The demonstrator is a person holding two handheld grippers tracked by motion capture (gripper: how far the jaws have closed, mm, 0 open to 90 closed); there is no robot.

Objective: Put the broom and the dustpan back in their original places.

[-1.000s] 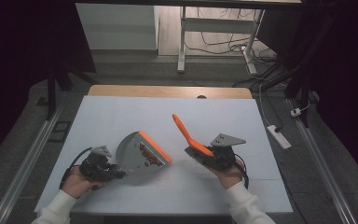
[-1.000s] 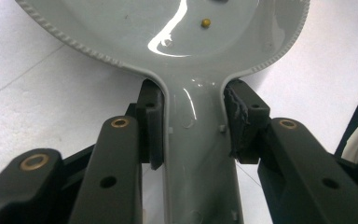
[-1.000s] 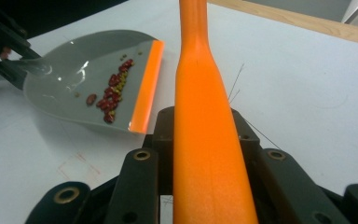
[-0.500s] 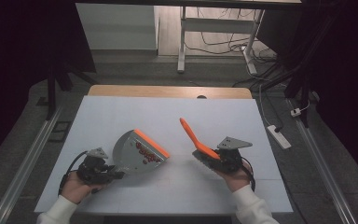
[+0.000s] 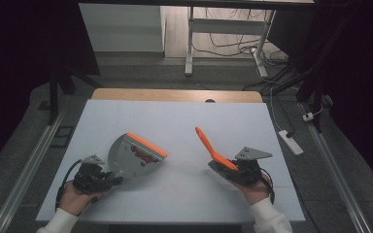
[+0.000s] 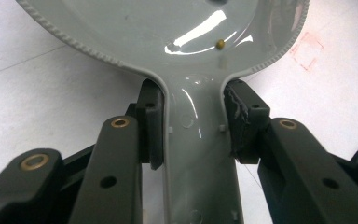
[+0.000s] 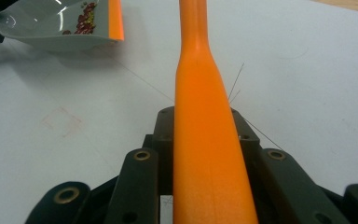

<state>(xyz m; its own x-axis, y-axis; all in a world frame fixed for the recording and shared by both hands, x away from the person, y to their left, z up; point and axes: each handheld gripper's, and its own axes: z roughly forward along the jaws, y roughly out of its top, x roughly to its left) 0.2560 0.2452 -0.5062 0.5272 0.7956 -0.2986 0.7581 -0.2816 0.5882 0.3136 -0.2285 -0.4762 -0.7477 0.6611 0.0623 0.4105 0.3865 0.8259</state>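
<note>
left gripper [image 5: 108, 178]: fingers clamped | right gripper [image 5: 229, 171]: fingers clamped

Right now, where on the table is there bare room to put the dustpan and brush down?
The far half of the table, beyond the dustpan and brush, lies bare. So does the strip between them and the near middle edge. It is crowded only at the near corners, around both hands and their tongs.

We log one high view facing forward and down over the table [image 5: 184, 121]; two close gripper views share its white top.
</note>
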